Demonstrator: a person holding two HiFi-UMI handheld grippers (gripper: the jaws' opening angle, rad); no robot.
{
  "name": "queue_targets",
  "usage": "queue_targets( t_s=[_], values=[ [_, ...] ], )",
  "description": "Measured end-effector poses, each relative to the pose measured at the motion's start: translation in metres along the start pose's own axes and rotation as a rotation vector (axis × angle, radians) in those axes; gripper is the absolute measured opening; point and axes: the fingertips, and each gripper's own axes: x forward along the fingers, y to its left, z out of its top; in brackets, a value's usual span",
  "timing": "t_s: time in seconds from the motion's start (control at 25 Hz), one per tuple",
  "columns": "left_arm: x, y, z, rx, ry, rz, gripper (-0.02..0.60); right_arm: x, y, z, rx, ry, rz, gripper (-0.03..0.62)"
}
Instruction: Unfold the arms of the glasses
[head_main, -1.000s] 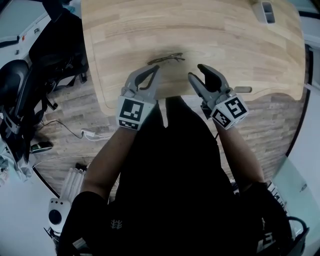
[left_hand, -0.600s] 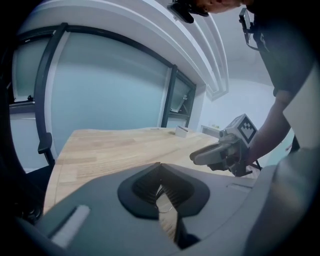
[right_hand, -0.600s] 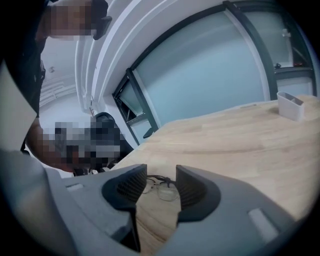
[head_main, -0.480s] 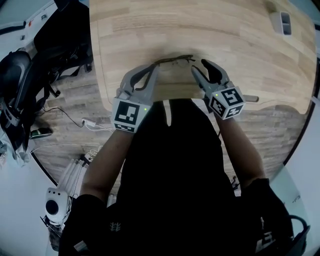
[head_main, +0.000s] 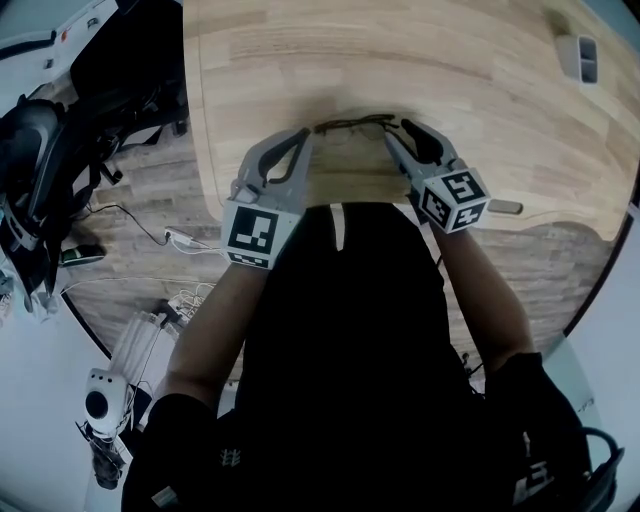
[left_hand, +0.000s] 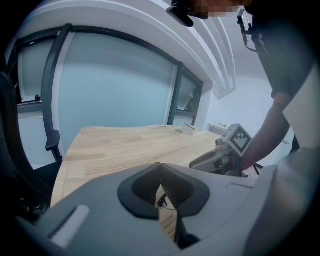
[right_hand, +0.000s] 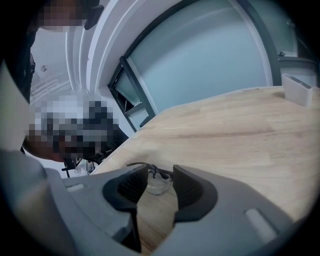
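Approaching the glasses (head_main: 352, 124), which are lying near the front edge of the table (head_main: 480, 90) between both tools. Left gripper (head_main: 302, 138) is sitting closed at the frame's left end; pinch not confirmable. Right gripper (head_main: 396, 131) jaws have just been closing and are standing apart around the lens end, not pressing. Judgement: it should be catching one arm only and swinging it out gently while the left is steadying the frame.

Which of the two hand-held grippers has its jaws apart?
The right hand-held gripper: its jaws stand apart, with the glasses showing between them, and have just been closing. The left hand-held gripper has its jaws together.
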Motion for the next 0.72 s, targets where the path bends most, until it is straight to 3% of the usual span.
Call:
queue_targets(
  t_s=[0.24,0.6,0.72],
  values=[
    [-0.001,0.005,-0.004,0.0,0.01,0.002,0.008,0.008,-0.001,0.0,0.013,0.007,0.021,0.152],
    [-0.004,0.012,-0.005,0.0,0.016,0.008,0.006,0.007,0.002,-0.005,0.03,0.024,0.038,0.055],
    [-0.004,0.012,-0.005,-0.001,0.018,0.005,0.007,0.004,0.005,-0.002,0.026,0.013,0.04,0.051]
  ],
)
